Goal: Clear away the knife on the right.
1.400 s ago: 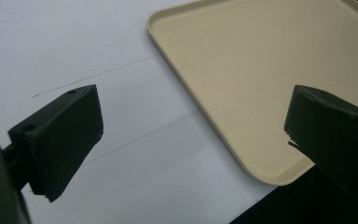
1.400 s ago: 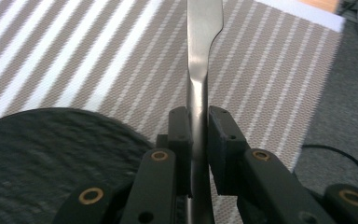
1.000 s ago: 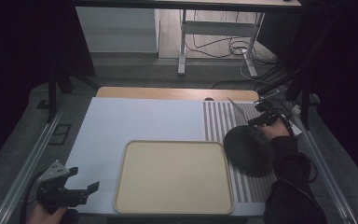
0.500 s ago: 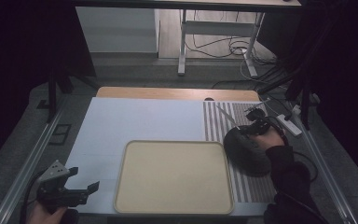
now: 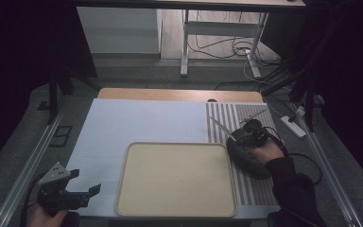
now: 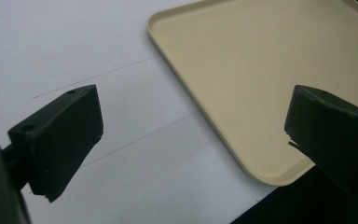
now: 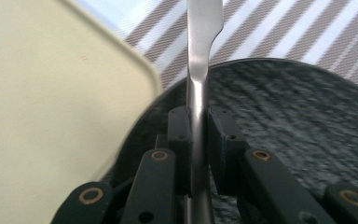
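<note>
Nearest the person, at the tabletop's (image 5: 137, 123) front left corner, the left gripper (image 5: 86, 193) hovers with fingers (image 6: 58, 137) spread wide and released, apparently waiting its turn beside the bare beige tray (image 5: 176, 177). Right of the tray, the right gripper (image 5: 242, 135) has its fingers (image 7: 181, 140) clenched on a metal knife (image 7: 200, 70), blade pointing forward over a dark plate (image 5: 246, 158) on a striped mat (image 5: 238, 118), likely so it can be carried across. Beyond lie a dim grey floor, desk legs and loose cables.
</note>
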Available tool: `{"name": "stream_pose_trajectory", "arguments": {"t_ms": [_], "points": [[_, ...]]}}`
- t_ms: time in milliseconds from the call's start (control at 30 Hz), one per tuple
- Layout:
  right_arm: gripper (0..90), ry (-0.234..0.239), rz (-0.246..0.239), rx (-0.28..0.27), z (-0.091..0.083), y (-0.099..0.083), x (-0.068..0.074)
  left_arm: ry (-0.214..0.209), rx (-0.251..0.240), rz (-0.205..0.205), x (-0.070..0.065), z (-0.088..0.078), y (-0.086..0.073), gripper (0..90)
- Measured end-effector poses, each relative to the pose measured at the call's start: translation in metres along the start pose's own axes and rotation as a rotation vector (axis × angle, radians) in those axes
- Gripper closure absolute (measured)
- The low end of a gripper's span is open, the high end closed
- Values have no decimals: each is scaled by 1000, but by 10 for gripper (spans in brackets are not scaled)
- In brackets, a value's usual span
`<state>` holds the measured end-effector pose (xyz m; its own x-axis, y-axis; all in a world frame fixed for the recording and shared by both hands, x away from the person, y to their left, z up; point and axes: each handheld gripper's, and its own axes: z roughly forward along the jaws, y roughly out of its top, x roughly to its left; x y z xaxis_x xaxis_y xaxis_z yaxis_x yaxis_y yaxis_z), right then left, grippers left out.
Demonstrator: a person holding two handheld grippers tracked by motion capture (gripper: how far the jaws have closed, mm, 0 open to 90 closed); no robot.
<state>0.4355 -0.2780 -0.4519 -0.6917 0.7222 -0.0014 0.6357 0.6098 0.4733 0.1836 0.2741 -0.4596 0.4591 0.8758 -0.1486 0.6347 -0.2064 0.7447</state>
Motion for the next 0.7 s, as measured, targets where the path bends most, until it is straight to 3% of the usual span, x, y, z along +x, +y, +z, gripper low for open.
{"name": "stream_pose_trajectory", "arguments": {"t_ms": [467, 700], "points": [[805, 57, -77, 5, -5, -12, 47, -1, -2, -4, 0, 0, 0, 40], [805, 86, -122, 10, -8, -17, 77, 0, -1, -2, 0, 0, 0, 39]]}}
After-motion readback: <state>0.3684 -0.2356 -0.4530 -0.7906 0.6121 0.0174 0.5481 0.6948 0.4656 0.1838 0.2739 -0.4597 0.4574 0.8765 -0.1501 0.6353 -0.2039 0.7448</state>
